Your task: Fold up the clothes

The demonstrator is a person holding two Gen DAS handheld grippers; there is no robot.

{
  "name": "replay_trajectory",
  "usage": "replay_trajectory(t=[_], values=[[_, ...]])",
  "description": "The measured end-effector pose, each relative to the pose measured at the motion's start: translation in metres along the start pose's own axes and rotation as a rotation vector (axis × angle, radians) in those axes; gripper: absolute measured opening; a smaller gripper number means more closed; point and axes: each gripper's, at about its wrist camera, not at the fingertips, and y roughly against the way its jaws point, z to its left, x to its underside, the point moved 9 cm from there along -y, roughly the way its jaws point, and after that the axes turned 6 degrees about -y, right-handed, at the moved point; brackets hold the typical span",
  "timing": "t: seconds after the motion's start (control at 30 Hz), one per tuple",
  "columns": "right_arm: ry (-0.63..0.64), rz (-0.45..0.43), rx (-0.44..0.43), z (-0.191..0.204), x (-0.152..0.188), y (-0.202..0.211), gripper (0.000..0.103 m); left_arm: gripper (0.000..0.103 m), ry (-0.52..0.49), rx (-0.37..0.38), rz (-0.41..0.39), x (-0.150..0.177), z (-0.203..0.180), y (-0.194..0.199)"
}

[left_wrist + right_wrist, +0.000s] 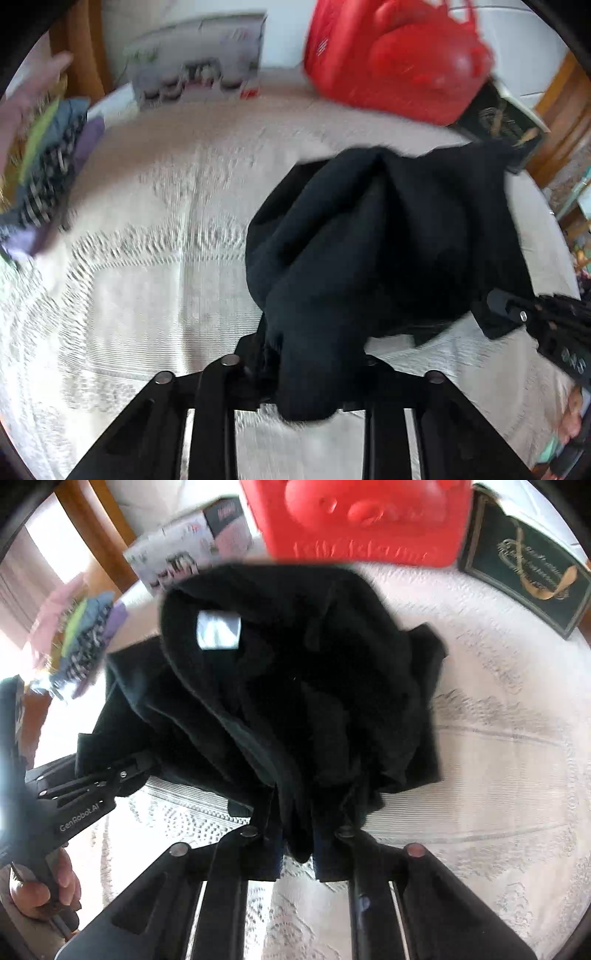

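A bunched black garment (384,236) lies on a table covered with a white lace cloth (155,266). My left gripper (306,373) is shut on one edge of it, the fabric bulging out between the fingers. From the right wrist view the same black garment (295,686) shows a pale label near its collar, and my right gripper (299,838) is shut on a fold of its near edge. The right gripper (506,314) enters the left wrist view from the right, at the garment's side. The left gripper (122,775) appears at the left of the right wrist view, held by a hand.
A red bag (395,55) stands at the back, with a dark green box (502,125) to its right and a printed carton (199,59) to its left. A stack of folded clothes (48,162) sits at the table's left edge. Wooden furniture (561,110) stands beyond the table.
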Motion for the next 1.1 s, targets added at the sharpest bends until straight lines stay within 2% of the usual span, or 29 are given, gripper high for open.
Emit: replay_trajectory(t=[0.1, 0.17, 0.23, 0.3, 0.4, 0.5, 0.63, 0.7, 0.77, 0.83, 0.9, 0.97, 1.03, 1.1], values=[[-0.029, -0.081, 0.001, -0.021, -0.003, 0.043, 0.010, 0.027, -0.006, 0.080, -0.030, -0.007, -0.009, 0.040], [-0.074, -0.128, 0.003, -0.045, 0.001, 0.073, 0.010, 0.031, -0.019, 0.116, -0.010, -0.005, -0.009, 0.053], [-0.118, -0.172, 0.020, -0.069, 0.007, 0.102, 0.010, 0.043, -0.055, 0.087, -0.003, 0.001, -0.007, 0.061], [-0.166, -0.206, 0.048, -0.097, 0.017, 0.127, 0.010, 0.066, -0.083, 0.053, 0.005, 0.009, -0.006, 0.064], [-0.254, -0.239, 0.118, -0.145, 0.042, 0.161, 0.009, 0.074, -0.093, 0.053, 0.022, 0.023, -0.009, 0.067], [-0.354, -0.242, 0.181, -0.194, 0.072, 0.179, 0.009, 0.076, -0.096, 0.037, 0.034, 0.031, -0.013, 0.062], [-0.441, -0.193, 0.256, -0.248, 0.105, 0.181, 0.009, 0.076, -0.093, -0.011, 0.069, 0.035, -0.013, 0.047], [-0.482, -0.139, 0.280, -0.263, 0.120, 0.173, 0.017, 0.076, -0.084, -0.022, 0.082, 0.035, -0.014, 0.036], [-0.502, -0.108, 0.329, -0.276, 0.132, 0.170, 0.045, 0.076, -0.060, -0.022, 0.097, 0.035, -0.014, 0.025], [-0.513, -0.098, 0.371, -0.285, 0.139, 0.170, 0.061, 0.076, -0.040, -0.024, 0.116, 0.036, -0.013, 0.014], [-0.528, -0.104, 0.376, -0.292, 0.141, 0.172, 0.067, 0.076, -0.035, -0.016, 0.131, 0.040, -0.018, 0.004], [-0.538, -0.108, 0.360, -0.295, 0.141, 0.174, 0.078, 0.076, -0.039, -0.010, 0.146, 0.045, -0.025, -0.006], [-0.533, -0.091, 0.332, -0.295, 0.144, 0.171, 0.083, 0.076, -0.055, -0.016, 0.159, 0.051, -0.034, -0.015], [-0.527, -0.061, 0.307, -0.294, 0.151, 0.163, 0.084, 0.076, -0.067, -0.032, 0.160, 0.058, -0.041, -0.024]])
